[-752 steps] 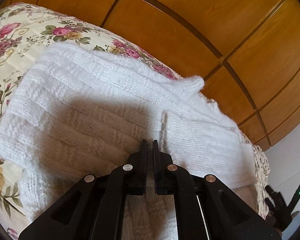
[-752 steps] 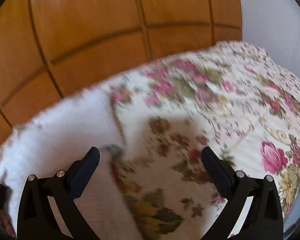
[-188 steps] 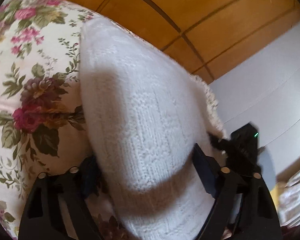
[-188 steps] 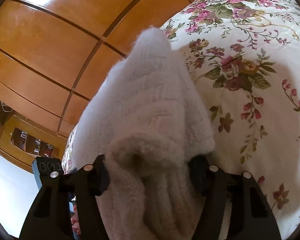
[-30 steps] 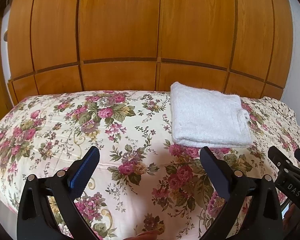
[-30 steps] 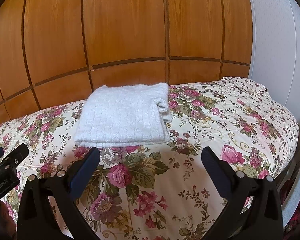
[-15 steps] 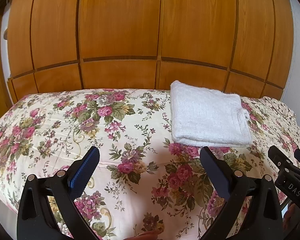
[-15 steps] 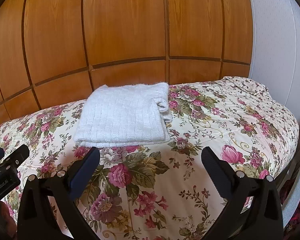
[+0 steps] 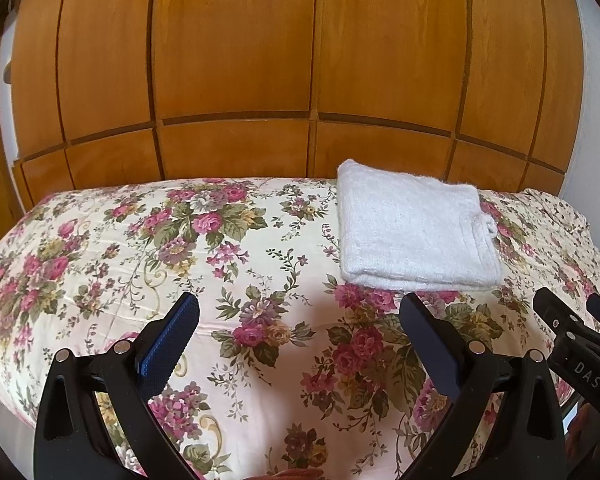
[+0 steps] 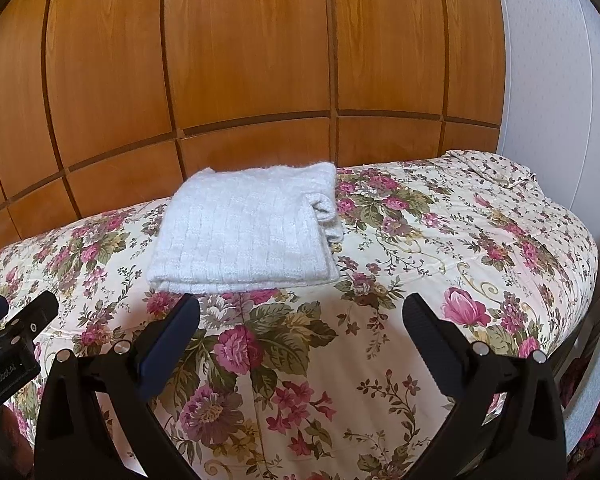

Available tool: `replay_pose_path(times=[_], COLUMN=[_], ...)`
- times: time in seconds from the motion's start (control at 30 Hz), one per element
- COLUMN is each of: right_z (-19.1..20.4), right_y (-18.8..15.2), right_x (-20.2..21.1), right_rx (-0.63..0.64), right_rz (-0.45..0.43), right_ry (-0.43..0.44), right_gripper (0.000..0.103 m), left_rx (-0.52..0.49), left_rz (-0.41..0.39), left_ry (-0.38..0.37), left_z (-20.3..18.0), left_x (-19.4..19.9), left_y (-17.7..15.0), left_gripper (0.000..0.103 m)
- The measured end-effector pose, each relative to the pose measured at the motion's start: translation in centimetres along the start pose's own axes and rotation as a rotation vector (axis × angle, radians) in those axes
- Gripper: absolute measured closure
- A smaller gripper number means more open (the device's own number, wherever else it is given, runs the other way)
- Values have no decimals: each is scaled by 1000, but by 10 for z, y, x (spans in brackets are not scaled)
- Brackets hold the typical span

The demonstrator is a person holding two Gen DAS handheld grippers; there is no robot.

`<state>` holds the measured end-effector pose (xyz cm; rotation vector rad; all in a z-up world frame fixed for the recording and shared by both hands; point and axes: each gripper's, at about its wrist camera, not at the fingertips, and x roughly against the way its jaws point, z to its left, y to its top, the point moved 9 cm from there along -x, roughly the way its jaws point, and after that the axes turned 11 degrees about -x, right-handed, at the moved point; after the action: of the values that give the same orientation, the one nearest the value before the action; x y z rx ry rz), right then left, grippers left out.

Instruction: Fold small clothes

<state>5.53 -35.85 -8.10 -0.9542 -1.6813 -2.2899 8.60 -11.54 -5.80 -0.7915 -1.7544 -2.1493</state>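
A white knitted garment point(image 9: 414, 230) lies folded into a flat rectangle on the flowered bedspread point(image 9: 204, 264), toward the far side near the wooden wall. In the right wrist view the same garment point(image 10: 246, 232) shows a rolled edge on its right side. My left gripper point(image 9: 298, 312) hovers open over the bedspread, short of the garment and to its left, holding nothing. My right gripper point(image 10: 300, 312) is open too, held back from the garment's near edge, with nothing between its fingers. The other gripper's body shows at the right edge point(image 9: 576, 344) and at the left edge point(image 10: 12, 340).
Wooden panelling point(image 9: 236, 72) rises straight behind the bed. A white wall point(image 10: 556, 80) stands at the right. The bed's right edge point(image 10: 580, 264) drops off beside a grey frame point(image 10: 596, 364). Bare bedspread lies left and right of the garment.
Over the last second almost nothing moved; both grippers hang still and open. Earlier, both were closed around the white garment while it was folded and set down.
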Motion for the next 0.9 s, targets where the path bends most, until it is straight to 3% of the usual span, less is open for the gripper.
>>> replay_pose_path(times=[0.6, 0.9], right_z=[-1, -3], right_y=[0, -2], right_x=[-2, -4], right_rx=[-2, -5], right_rz=[6, 17], right_ry=[0, -3], right_gripper=[2, 2], left_rx=[11, -31], left_rz=[-6, -21], left_ry=[-44, -28], left_z=[-5, -12], left_x=[2, 3], left_y=[2, 3], left_gripper=[4, 4])
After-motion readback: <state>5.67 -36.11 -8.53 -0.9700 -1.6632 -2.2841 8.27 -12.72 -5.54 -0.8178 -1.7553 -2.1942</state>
